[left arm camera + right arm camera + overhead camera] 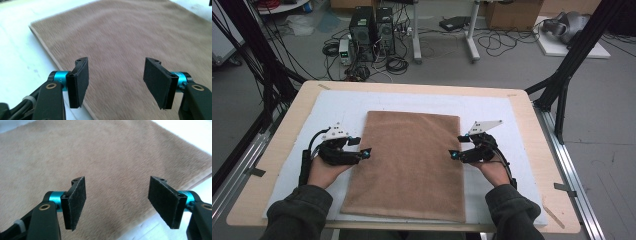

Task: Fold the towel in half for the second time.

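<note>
A folded brown towel [411, 162] lies flat in the middle of the white mat [337, 105]. My left gripper [362, 148] hovers at the towel's left edge, jaws open and pointing inward, nothing between them. My right gripper [456, 147] hovers at the towel's right edge, likewise open and empty. In the left gripper view the black pads [79, 81] stand wide apart above the towel [130, 42] near its folded edge. In the right gripper view the pads [76, 201] are spread over the towel [100, 155], whose layered edge runs at the lower right.
The mat covers a wooden table [287, 125] with metal rails [569, 165] along both sides. Black frame posts [572, 55] rise at the back corners. Computers [372, 32] and cables sit on the floor beyond the table.
</note>
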A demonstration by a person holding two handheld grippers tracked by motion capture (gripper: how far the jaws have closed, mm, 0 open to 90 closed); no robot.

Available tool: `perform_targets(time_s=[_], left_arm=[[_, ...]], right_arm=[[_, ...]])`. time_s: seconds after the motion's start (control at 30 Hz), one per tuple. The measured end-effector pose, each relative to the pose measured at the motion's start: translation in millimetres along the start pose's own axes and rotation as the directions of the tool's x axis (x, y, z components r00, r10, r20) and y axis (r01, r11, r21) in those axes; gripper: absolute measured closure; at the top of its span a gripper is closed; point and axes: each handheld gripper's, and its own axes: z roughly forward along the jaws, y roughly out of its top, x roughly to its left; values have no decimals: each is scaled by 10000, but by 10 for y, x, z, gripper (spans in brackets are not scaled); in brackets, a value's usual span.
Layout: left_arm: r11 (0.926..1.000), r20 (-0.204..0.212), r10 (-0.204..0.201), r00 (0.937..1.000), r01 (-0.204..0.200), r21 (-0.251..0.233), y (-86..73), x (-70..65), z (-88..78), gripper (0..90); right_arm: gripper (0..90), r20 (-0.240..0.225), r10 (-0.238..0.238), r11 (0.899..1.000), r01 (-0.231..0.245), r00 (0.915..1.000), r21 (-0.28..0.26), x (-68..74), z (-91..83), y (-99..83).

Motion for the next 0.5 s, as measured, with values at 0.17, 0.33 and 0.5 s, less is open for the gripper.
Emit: perform_targets(time_s=[0.17, 0.33, 0.5], left_arm=[[9996, -214, -270, 9994, 268, -100, 142, 145, 81, 409], [9987, -625, -501, 9968, 499, -50, 254, 318, 189, 414], [9968, -924, -763, 9928, 780, 147, 260, 502, 318, 424]], right_arm=[[302, 157, 45, 10000, -45, 9999, 30, -143, 3, 146], [309, 475, 91, 9999, -88, 9988, -63, -310, 19, 287], [313, 892, 299, 9995, -295, 9956, -59, -483, 92, 349]])
